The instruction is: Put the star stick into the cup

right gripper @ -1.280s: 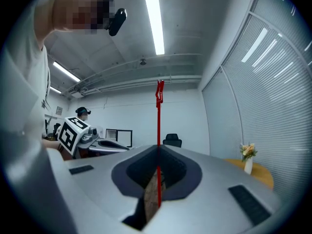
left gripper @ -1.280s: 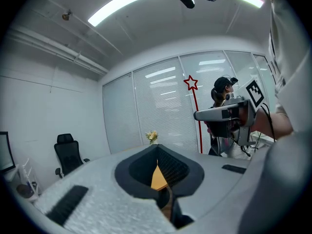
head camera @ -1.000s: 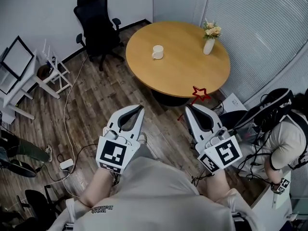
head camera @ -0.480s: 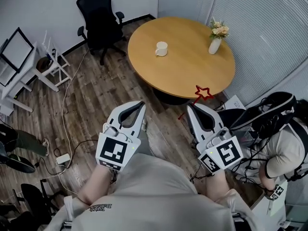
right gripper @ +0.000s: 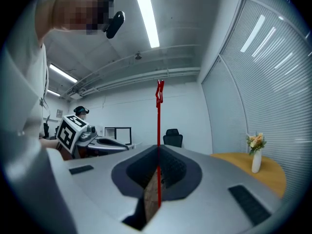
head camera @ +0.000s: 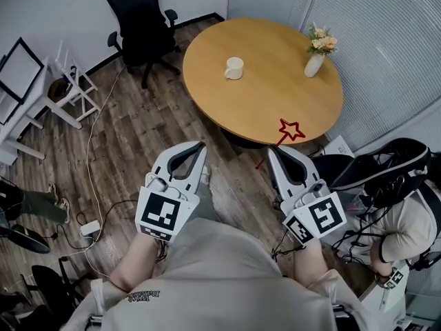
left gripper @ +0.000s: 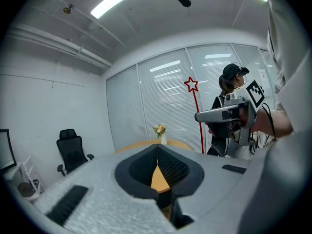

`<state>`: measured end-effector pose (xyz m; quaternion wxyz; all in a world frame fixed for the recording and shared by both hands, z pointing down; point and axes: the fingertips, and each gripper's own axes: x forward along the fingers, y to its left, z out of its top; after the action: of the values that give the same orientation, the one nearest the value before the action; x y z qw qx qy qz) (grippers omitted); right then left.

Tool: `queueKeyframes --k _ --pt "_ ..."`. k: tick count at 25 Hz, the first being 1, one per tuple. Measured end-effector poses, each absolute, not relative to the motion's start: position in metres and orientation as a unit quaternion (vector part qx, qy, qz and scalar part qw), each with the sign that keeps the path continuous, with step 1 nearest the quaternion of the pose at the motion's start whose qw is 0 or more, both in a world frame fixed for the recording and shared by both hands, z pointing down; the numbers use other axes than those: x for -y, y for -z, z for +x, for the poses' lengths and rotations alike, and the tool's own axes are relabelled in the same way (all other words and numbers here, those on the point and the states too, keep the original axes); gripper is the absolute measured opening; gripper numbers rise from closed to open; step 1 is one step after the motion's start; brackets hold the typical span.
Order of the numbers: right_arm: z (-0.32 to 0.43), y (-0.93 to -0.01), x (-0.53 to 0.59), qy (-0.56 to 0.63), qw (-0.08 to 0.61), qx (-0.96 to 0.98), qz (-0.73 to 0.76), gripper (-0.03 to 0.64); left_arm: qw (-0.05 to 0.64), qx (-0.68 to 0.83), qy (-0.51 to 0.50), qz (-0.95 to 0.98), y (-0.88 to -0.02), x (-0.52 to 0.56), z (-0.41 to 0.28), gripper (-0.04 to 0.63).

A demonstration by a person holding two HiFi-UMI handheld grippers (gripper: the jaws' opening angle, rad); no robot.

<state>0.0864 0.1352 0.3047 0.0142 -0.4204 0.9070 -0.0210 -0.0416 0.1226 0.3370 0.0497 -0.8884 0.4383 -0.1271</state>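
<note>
A thin red star stick stands upright in my right gripper, whose jaws are shut on its stem; the stem rises straight between them to the star high above. From the left gripper view the star shows beside the right gripper. A white cup sits on the round wooden table, far ahead of both grippers. My left gripper is shut with nothing in it, held over the floor short of the table.
A white vase of flowers stands at the table's far right. A black office chair is left of the table, with white racks and a cable along the floor. A seated person and bags crowd the right.
I have stepped slightly closer, so the table, the cup and the vase have shifted a little toward me. Both grippers hold the same pose, the stick still upright.
</note>
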Motion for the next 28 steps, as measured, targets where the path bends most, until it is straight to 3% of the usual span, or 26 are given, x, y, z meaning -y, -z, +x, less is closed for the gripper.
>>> queueKeyframes --k 28 --pt "0.057 -0.284 0.1 0.028 0.004 -0.879 -0.476 0.031 0.037 -0.381 0.131 -0.915 -0.33 0.125 -0.067 0.021"
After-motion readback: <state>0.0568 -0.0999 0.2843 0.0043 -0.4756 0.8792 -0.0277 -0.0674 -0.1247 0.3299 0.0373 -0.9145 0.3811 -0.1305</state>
